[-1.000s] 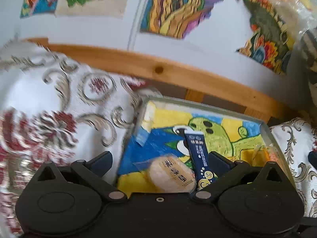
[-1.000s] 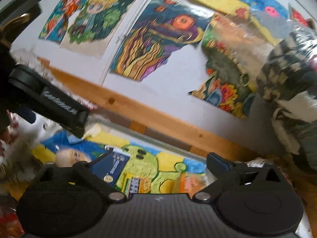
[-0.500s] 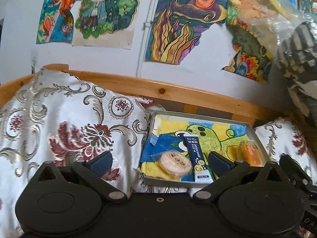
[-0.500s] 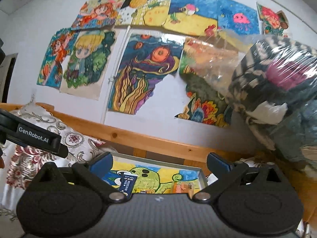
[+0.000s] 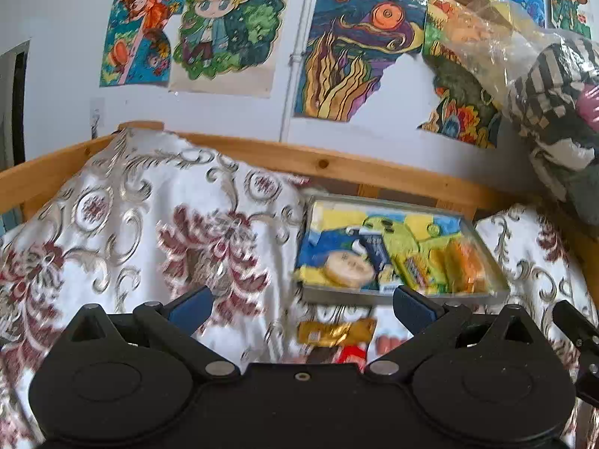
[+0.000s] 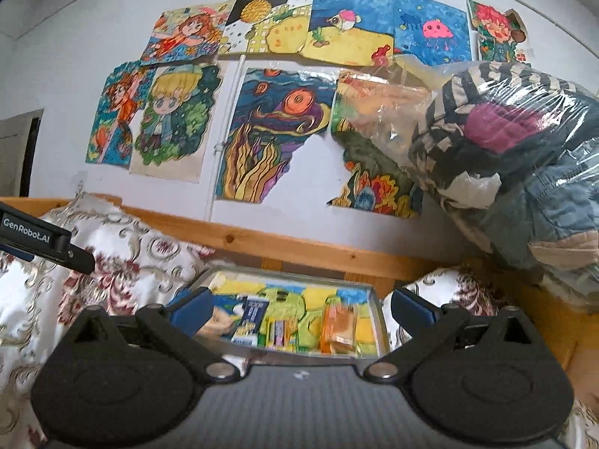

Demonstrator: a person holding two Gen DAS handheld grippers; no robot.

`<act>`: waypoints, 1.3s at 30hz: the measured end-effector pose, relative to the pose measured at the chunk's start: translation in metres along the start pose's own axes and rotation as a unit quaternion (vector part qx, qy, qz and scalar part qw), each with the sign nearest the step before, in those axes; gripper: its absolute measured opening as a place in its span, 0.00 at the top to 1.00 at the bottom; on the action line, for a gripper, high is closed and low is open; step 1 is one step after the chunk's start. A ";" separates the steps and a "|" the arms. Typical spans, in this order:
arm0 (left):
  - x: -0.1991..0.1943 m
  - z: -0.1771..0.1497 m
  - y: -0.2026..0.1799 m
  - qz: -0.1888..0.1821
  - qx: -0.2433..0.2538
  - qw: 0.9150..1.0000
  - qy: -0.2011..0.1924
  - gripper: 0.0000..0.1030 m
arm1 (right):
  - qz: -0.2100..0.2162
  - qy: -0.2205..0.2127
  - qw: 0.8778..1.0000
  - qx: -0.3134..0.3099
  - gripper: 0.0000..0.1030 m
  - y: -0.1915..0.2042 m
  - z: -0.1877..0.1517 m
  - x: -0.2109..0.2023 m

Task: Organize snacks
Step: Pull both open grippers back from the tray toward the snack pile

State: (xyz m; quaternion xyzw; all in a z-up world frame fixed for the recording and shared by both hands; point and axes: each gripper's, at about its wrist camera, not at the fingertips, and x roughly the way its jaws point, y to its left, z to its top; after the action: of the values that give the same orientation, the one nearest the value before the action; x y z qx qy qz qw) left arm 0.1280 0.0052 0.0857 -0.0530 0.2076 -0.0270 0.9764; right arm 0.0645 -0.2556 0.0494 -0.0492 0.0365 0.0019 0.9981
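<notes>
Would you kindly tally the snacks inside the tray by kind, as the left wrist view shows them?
Round cracker in clear wrap: 1
Dark blue stick packet: 1
Small multicoloured packet: 1
Orange packet: 1
Total in the tray: 4

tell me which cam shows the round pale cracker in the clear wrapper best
The left wrist view. There the round pale cracker in its clear wrapper lies fully visible, though blurred, at the near left of the shallow grey tray. In the right wrist view the cracker is mostly hidden behind a blue fingertip of the right claw.
</notes>
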 end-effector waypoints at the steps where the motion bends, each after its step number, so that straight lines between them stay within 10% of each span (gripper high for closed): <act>1: -0.003 -0.005 0.003 -0.001 -0.004 1.000 0.006 0.01 | 0.002 0.004 1.000 -0.002 0.00 0.001 -0.002 -0.004; 39: 0.056 -0.103 -0.005 -0.059 0.152 0.969 0.187 0.01 | 0.054 0.298 0.953 -0.031 0.00 0.035 -0.087 0.025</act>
State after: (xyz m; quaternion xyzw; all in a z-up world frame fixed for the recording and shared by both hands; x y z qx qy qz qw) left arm 0.1367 -0.0129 -0.0293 0.0896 0.3764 -0.1250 0.9136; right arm 0.0823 -0.2294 -0.0423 -0.0766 0.3347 0.0426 0.9382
